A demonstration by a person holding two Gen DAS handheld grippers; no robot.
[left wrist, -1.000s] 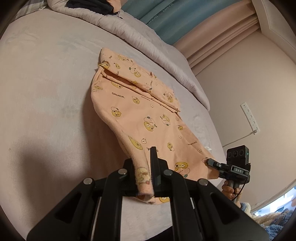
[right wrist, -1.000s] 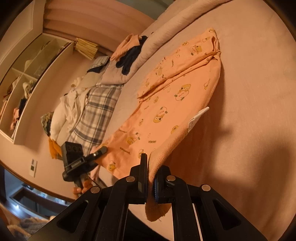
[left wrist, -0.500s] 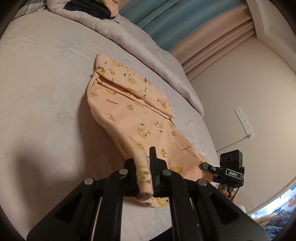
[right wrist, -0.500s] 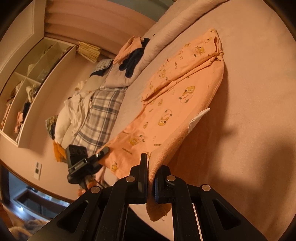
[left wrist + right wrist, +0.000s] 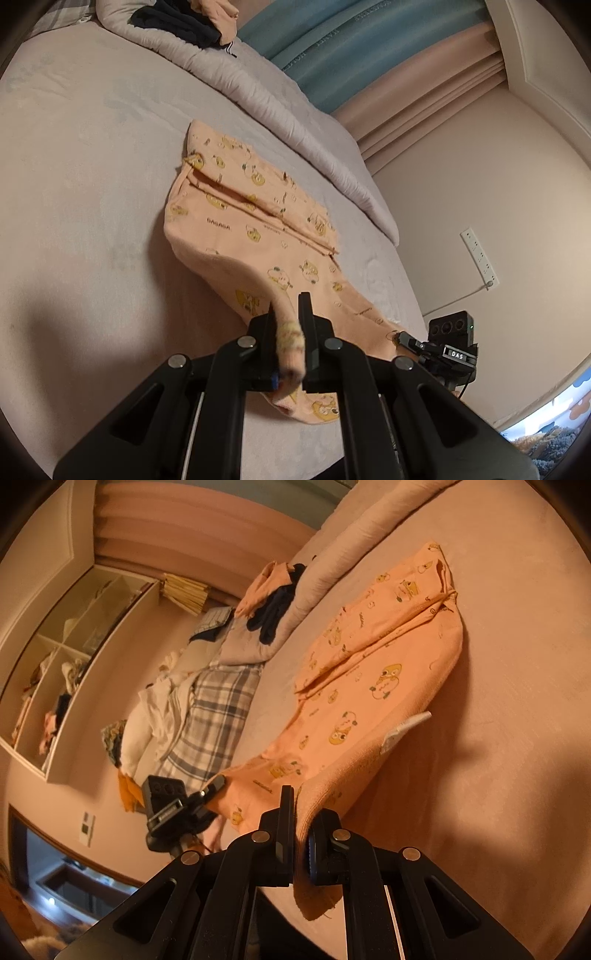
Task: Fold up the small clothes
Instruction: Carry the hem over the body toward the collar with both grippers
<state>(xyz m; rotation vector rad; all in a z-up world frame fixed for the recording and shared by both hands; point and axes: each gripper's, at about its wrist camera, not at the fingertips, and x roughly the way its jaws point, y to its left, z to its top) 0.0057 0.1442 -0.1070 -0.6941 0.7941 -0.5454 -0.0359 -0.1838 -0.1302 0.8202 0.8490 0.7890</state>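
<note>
The peach garment (image 5: 258, 229) lies in the middle of the bed (image 5: 74, 184), far end already doubled over, near edge raised off the sheet. My left gripper (image 5: 291, 332) is clamped on one near corner, my right gripper (image 5: 301, 823) on the other. I judge the fold is under way. To do it well I'd carry both corners forward level and together, keeping the cloth taut between them, then lay the hem square onto the far edge before letting go.
</note>
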